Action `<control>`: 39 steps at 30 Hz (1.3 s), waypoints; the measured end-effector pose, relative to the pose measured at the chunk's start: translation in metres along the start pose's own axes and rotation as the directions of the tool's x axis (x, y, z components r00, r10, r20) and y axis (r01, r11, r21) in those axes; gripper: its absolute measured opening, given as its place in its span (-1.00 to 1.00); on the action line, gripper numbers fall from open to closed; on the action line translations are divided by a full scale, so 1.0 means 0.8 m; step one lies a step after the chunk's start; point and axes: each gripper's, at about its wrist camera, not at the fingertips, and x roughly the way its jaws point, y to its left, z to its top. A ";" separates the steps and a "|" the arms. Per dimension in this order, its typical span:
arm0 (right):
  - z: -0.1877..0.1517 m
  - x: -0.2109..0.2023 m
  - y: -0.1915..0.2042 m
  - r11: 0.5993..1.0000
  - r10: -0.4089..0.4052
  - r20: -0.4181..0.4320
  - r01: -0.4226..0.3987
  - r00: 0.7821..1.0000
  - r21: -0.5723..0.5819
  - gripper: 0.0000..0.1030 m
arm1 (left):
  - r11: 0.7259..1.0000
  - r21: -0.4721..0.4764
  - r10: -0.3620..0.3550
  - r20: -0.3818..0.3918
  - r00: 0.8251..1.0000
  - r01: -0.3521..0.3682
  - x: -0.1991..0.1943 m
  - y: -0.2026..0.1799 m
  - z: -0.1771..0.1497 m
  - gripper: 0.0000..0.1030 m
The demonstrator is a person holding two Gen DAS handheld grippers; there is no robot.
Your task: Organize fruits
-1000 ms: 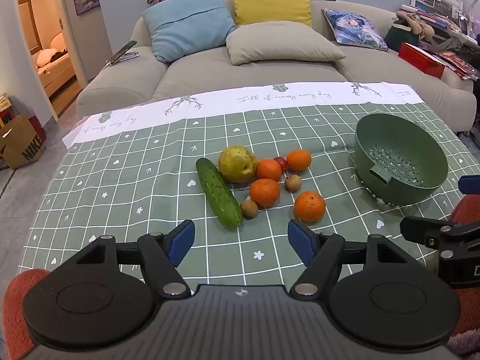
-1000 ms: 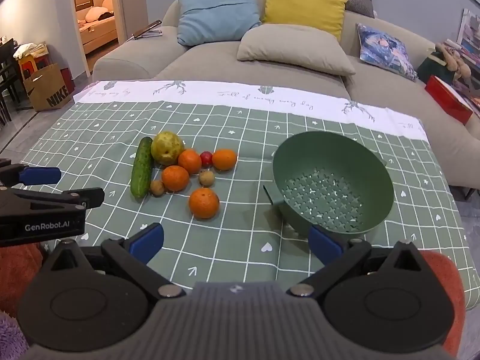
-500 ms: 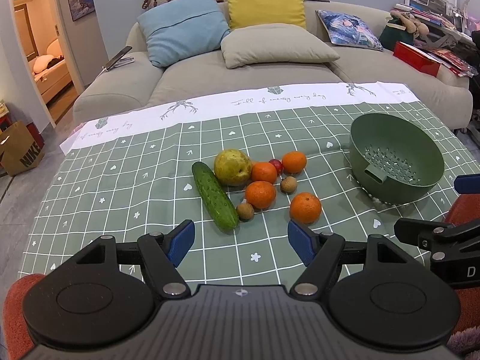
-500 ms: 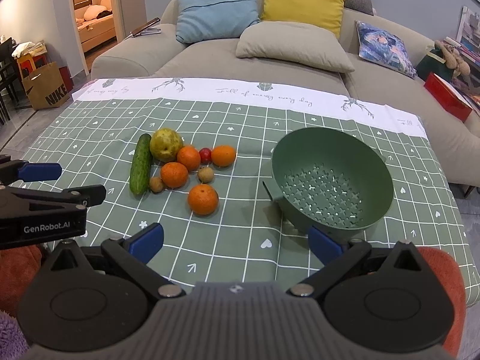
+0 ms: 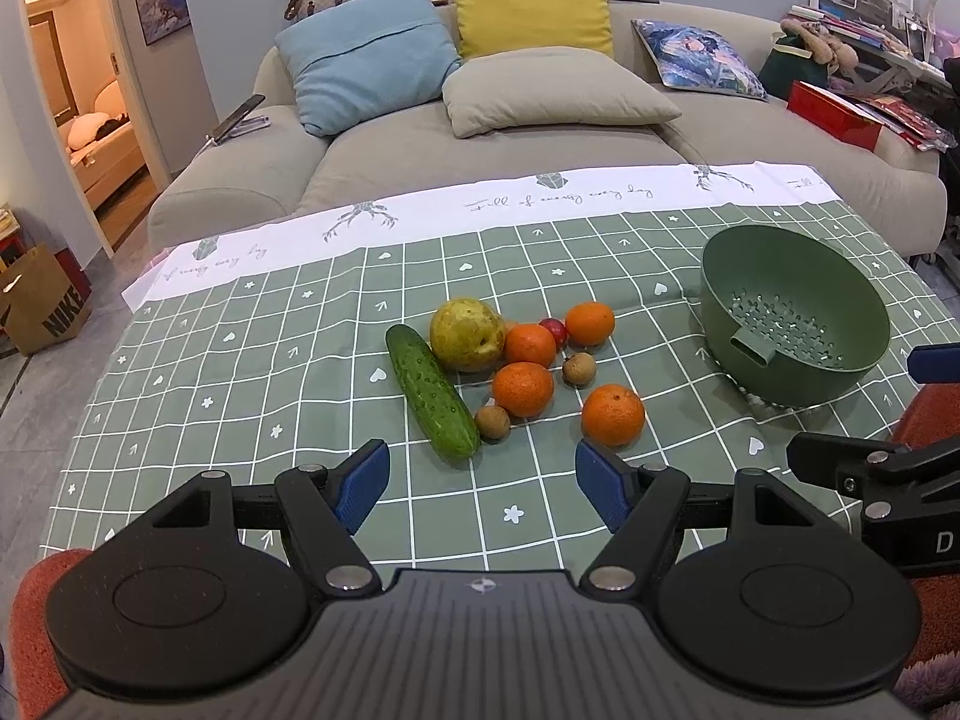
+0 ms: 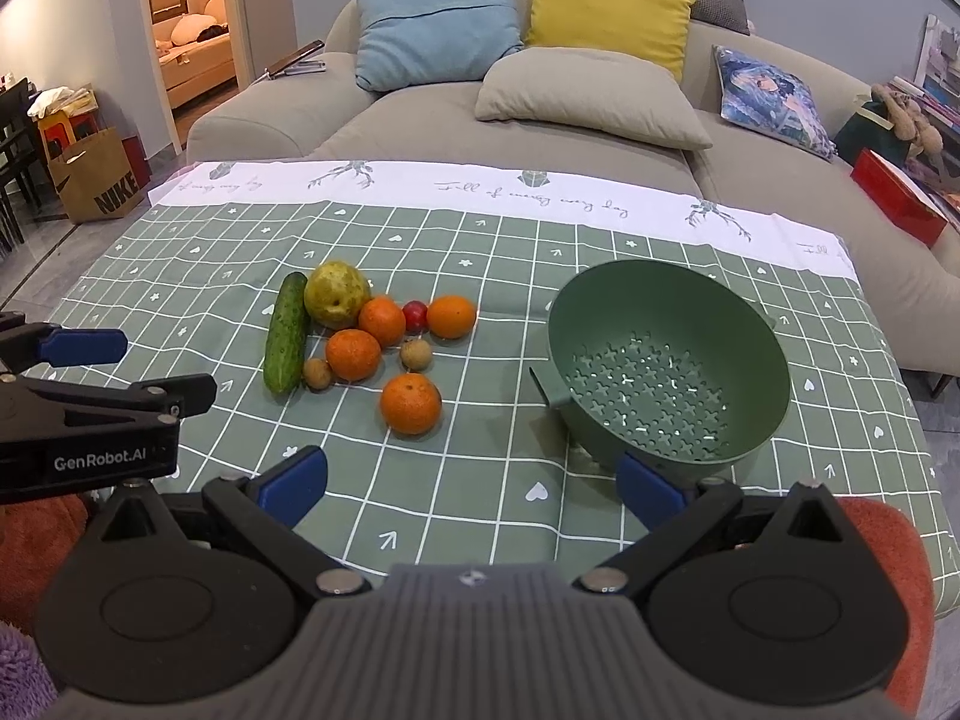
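Observation:
A cluster of produce lies mid-table: a cucumber (image 5: 433, 401) (image 6: 285, 333), a yellow-green pear (image 5: 467, 334) (image 6: 336, 294), several oranges with the nearest one (image 5: 612, 415) (image 6: 411, 403) apart from the rest, a small red fruit (image 5: 554, 330) (image 6: 414, 315) and two small brown fruits (image 5: 492, 422) (image 5: 579, 369). A green colander (image 5: 792, 315) (image 6: 666, 360) stands empty to the right. My left gripper (image 5: 482, 485) hangs open near the front edge, short of the cucumber's near end. My right gripper (image 6: 471, 483) is open too, in front of the colander, holding nothing.
A green checked cloth (image 5: 252, 372) with a white band covers the table. Behind it stands a beige sofa (image 5: 498, 138) with blue, yellow, grey and patterned cushions. A paper bag (image 5: 42, 306) sits on the floor at left. A red box (image 5: 834, 114) lies at the sofa's right end.
Both views have shifted slightly: the fruit and colander sit a little lower and nearer in the frames. Nothing on the table moved. Both grippers stayed open.

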 end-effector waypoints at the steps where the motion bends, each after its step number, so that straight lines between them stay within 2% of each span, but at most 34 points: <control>1: 0.000 -0.001 0.000 1.000 0.000 0.002 0.000 1.000 -0.002 0.91 | 1.000 0.001 0.000 0.001 1.000 0.000 0.000 0.000 0.000 0.61; 39: -0.001 0.001 0.001 1.000 0.003 -0.003 -0.003 1.000 0.000 0.91 | 1.000 -0.001 0.002 -0.004 1.000 -0.002 -0.002 -0.001 0.001 0.61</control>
